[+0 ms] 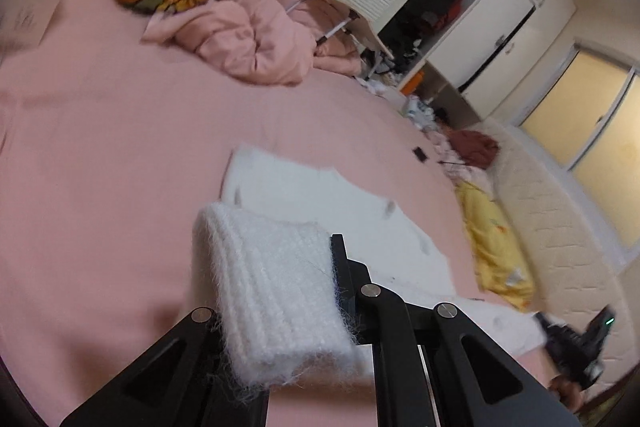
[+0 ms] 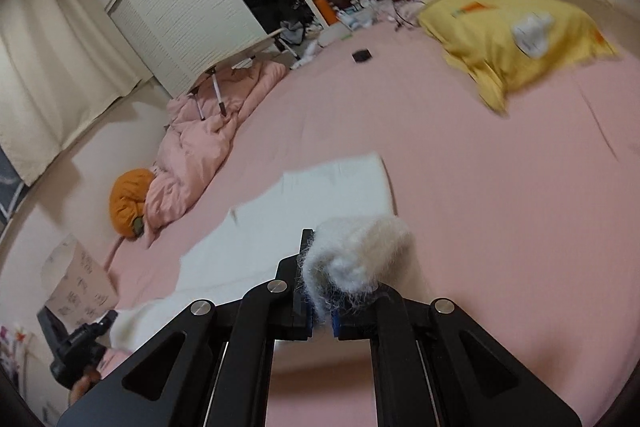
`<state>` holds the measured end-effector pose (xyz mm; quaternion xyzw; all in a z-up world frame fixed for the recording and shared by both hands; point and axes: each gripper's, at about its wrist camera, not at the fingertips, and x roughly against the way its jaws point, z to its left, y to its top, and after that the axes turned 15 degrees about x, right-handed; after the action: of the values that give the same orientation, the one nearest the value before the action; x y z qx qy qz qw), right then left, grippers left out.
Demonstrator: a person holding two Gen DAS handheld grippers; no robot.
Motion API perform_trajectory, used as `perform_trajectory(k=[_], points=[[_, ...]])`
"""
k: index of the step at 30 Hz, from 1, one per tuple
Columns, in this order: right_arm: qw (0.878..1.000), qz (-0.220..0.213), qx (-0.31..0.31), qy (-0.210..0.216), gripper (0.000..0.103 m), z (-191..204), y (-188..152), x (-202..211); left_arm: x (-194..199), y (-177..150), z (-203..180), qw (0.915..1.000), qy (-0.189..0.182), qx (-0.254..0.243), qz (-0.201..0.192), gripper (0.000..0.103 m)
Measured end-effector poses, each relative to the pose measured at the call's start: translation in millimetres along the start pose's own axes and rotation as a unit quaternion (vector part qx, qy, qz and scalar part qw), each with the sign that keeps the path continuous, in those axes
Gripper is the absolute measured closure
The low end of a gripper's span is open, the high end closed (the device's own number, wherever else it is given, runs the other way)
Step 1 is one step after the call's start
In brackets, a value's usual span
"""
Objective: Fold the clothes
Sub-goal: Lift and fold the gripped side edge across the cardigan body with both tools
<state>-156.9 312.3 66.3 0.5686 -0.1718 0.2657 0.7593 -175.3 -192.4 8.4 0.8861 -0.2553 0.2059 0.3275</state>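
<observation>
White fuzzy knit fills both tongs: the left tongs (image 1: 320,291) are clamped on a ribbed edge of the sweater (image 1: 304,195), the right tongs (image 2: 320,291) on another woolly bunch of it. Each likely holds one corner so the cloth lifts evenly for a fold. Beyond them, the rest of the garment lies flat on the pink bed (image 1: 100,147), well apart from the yellow pillow (image 2: 520,31) and crumpled pink duvet (image 1: 248,35).

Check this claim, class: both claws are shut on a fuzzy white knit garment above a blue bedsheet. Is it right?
Not quite: the bedsheet is pink, not blue, as both wrist views show. The rest stands: the left claw and the right claw are each shut on the fuzzy white knit garment.
</observation>
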Motion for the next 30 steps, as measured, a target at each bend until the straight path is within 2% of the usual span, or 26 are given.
perform_trajectory(k=[4, 7, 10, 13, 15, 17, 18, 21, 22, 23, 24, 25, 26, 28, 30], points=[[1.0, 0.008, 0.013, -0.009, 0.097, -4.2, 42.8, -64.3, -67.9, 44.1, -22.1, 0.9996, 0.027, -0.008, 0.003, 0.095], [0.999, 0.023, 0.015, -0.017, 0.097, -9.2, 67.7, -116.0, -110.5, 65.5, -27.9, 0.9987, 0.047, -0.017, 0.008, 0.095], [0.998, 0.059, -0.003, -0.024, 0.097, -20.6, 77.4, -168.7, -161.3, 78.7, -22.2, 0.9956, 0.08, -0.018, 0.044, 0.095], [0.993, 0.107, -0.033, -0.035, 0.097, -38.7, 67.2, -214.5, -208.0, 79.0, -7.2, 0.987, 0.124, -0.011, 0.101, 0.095], [0.987, 0.141, -0.064, -0.036, 0.097, -55.4, 55.5, -241.7, -229.6, 78.7, 8.4, 0.9816, 0.134, 0.011, 0.136, 0.093], [0.978, 0.173, -0.117, -0.018, 0.096, -74.5, 46.4, -259.6, -239.5, 87.7, 24.5, 0.9776, 0.112, 0.071, 0.163, 0.089], [0.972, 0.177, -0.153, -0.001, 0.096, -85.3, 43.5, -265.4, -242.8, 95.2, 30.5, 0.9729, 0.099, 0.108, 0.179, 0.086], [0.944, 0.15, -0.285, 0.07, 0.087, -119.9, 41.6, -270.9, -252.0, 116.3, 44.4, 0.9529, 0.064, 0.199, 0.22, 0.071], [0.938, 0.147, -0.304, 0.079, 0.087, -126.2, 42.4, -272.1, -252.1, 121.4, 44.4, 0.9515, 0.06, 0.205, 0.221, 0.07], [0.932, 0.144, -0.322, 0.087, 0.086, -132.5, 43.3, -273.2, -250.5, 129.0, 43.3, 0.9527, 0.062, 0.207, 0.214, 0.068], [0.927, 0.138, -0.336, 0.09, 0.085, -137.6, 43.9, -272.6, -246.9, 134.1, 42.1, 0.9546, 0.066, 0.208, 0.203, 0.061], [0.927, 0.129, -0.342, 0.088, 0.082, -141.1, 44.1, -269.9, -240.2, 138.6, 40.3, 0.9574, 0.065, 0.21, 0.187, 0.05], [0.927, 0.116, -0.346, 0.082, 0.073, -144.5, 44.4, -264.9, -232.6, 142.3, 37.4, 0.9614, 0.062, 0.206, 0.171, 0.046], [0.942, 0.1, -0.317, 0.05, 0.07, -141.6, 48.5, -248.5, -218.7, 145.1, 30.5, 0.9705, 0.072, 0.184, 0.139, 0.044], [0.963, 0.078, -0.256, 0.025, 0.07, -124.6, 54.1, -231.2, -202.4, 136.3, 16.4, 0.9815, 0.094, 0.133, 0.1, 0.044]])
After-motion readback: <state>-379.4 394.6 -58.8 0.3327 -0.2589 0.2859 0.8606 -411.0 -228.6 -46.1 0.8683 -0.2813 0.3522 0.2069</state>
